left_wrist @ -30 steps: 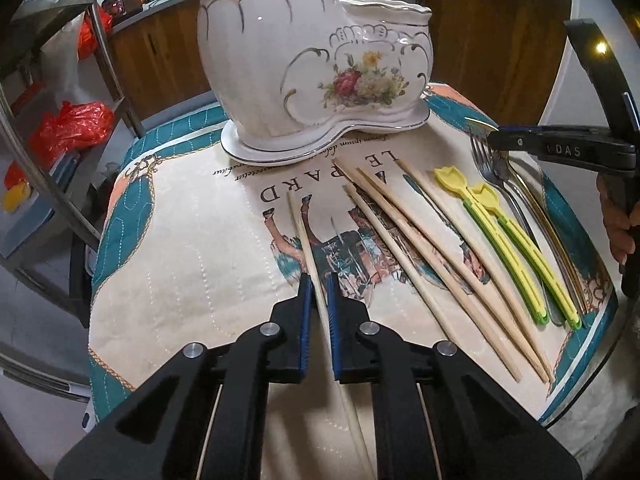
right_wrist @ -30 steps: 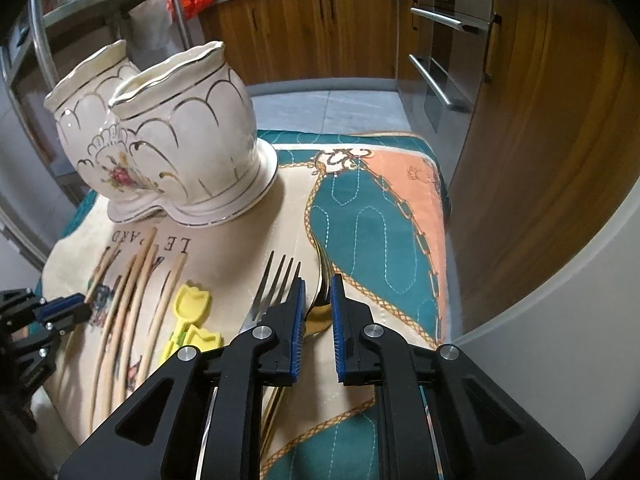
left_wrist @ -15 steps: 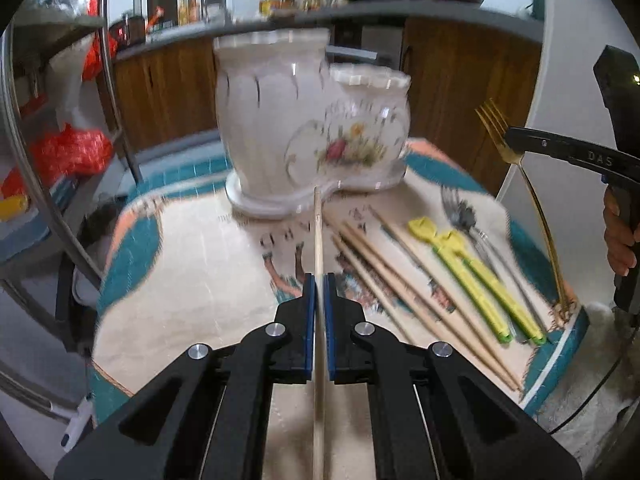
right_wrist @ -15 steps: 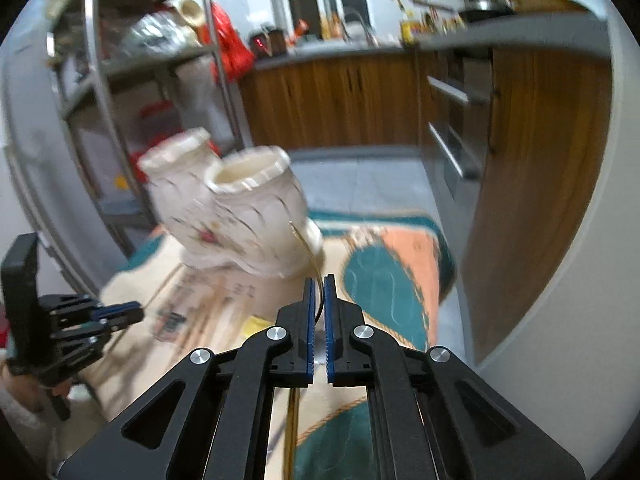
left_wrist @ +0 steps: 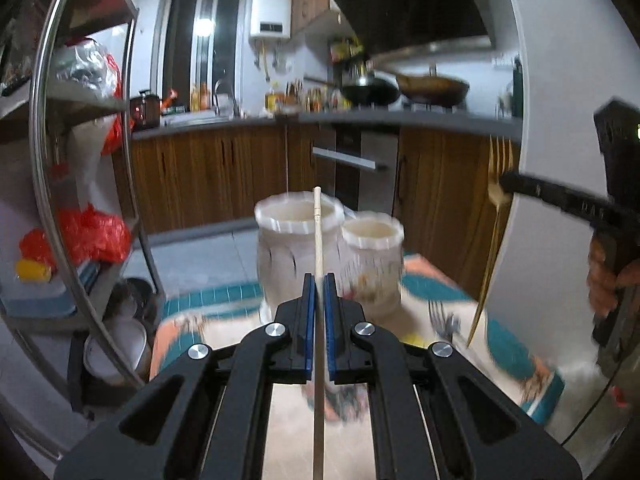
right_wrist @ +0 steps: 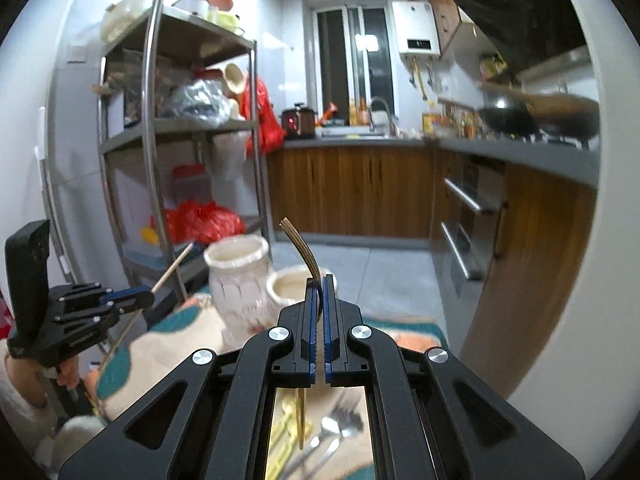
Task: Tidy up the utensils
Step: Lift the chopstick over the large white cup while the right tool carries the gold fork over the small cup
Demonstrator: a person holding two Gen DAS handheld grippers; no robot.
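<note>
1. The left gripper (left_wrist: 319, 280) had its blue-padded jaws pinching a pale wooden chopstick (left_wrist: 318, 232), which stood upright and ran from the 6 o'clock edge of the left wrist view up to a squared tip near the centre.
2. The right gripper (right_wrist: 319, 282) had its jaws pressed onto a gold fork (right_wrist: 304, 252), gripped just below the head; the curved tines rose toward 12 o'clock and the slim handle hung down behind the fingers.
3. In the left wrist view the same gold fork (left_wrist: 498, 200) appeared at 3 o'clock, tines up, held well clear of the table.
4. The cream ceramic holder (left_wrist: 298, 252), with two scalloped openings, one taller than the other, stood on the patterned cloth (left_wrist: 180, 328) just beyond both grippers; the chopstick's tip overlapped the taller mouth in the picture.
5. Motion blur smeared the holder's painted flowers and the cloth's print, so neither could be read.
6. In the right wrist view, silver cutlery (right_wrist: 332, 436) and yellow-green utensils (right_wrist: 280, 432) lay on the cloth at 6 o'clock, seen only through the gap in the gripper frame; their number and kind were unclear.
7. The chopstick's lower end was cut off by the frame edge.
</note>
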